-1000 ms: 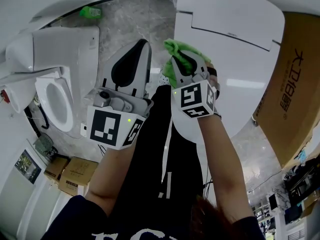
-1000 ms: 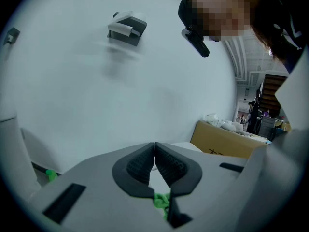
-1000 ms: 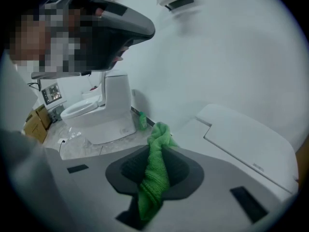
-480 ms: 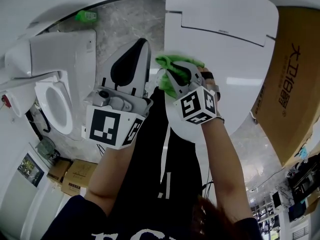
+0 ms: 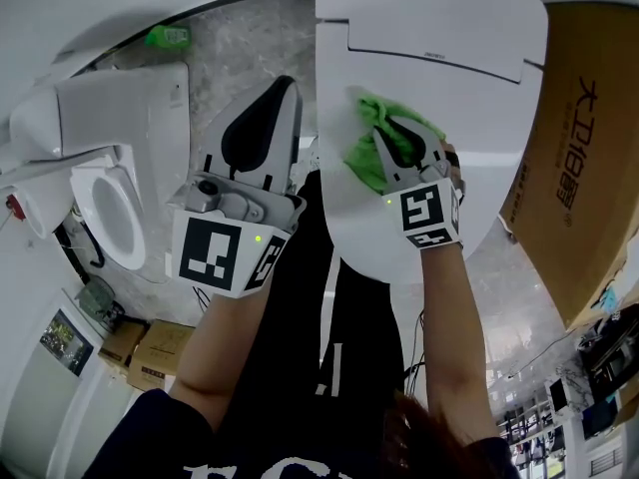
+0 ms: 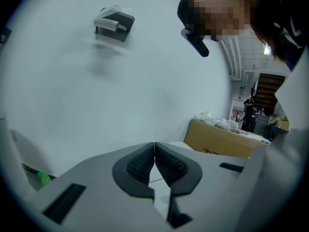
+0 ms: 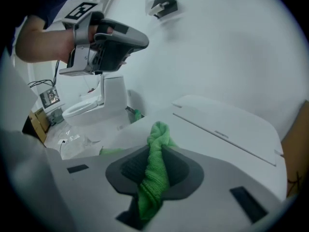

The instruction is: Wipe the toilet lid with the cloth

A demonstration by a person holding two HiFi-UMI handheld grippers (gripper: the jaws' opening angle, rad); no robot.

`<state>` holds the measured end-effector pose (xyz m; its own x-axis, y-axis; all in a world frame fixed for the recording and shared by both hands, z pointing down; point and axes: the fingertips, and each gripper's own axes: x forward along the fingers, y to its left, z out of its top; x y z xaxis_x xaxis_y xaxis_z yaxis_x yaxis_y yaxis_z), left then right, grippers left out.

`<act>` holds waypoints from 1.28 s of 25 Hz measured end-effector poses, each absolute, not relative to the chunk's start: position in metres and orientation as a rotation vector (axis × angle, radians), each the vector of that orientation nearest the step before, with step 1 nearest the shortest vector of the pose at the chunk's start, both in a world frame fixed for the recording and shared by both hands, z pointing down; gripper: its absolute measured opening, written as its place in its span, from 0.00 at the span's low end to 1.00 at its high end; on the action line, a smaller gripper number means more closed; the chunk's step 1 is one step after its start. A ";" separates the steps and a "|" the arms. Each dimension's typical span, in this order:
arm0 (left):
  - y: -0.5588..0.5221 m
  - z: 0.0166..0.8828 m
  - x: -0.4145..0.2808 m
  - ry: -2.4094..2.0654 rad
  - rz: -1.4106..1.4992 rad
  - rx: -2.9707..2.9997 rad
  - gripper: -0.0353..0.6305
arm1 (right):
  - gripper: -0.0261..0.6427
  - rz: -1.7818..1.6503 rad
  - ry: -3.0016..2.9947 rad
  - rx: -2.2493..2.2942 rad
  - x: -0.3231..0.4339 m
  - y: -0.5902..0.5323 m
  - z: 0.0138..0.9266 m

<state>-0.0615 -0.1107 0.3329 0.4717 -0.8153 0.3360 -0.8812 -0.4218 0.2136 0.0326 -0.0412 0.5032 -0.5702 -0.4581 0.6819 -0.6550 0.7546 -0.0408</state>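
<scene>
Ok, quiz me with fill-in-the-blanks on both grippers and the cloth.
1. The right gripper is shut on a cloth coloured ____.
2. The left gripper is shut and holds ____.
3. The lid by the cloth is coloured ____.
Missing words: green; nothing; white.

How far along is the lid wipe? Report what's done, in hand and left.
Done: the green terry cloth is clamped in the right tongs and sits on the white plastic toilet lid. In hand: wiping near the lid's left-middle part. Left: apparently most of the lid; no wiped patch can be told apart. The left tongs are shut, empty, off the lid.
</scene>
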 end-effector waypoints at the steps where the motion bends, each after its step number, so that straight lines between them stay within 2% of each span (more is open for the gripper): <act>1: -0.110 0.333 -0.060 -1.427 0.257 2.367 0.09 | 0.16 0.385 -2.267 0.860 0.044 -0.043 0.503; 16: -0.103 0.335 -0.044 -1.401 0.263 2.376 0.09 | 0.16 0.452 -2.074 1.249 0.211 -0.054 0.510; 32: -0.099 0.333 -0.042 -1.389 0.248 2.388 0.09 | 0.16 0.625 -1.793 1.720 0.299 -0.037 0.512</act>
<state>-0.0423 -0.0991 0.3326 0.4995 -0.8013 0.3291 -0.8657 -0.4480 0.2233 0.2990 -0.0372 0.5120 -0.0087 -0.7291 0.6843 -0.9965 0.0628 0.0543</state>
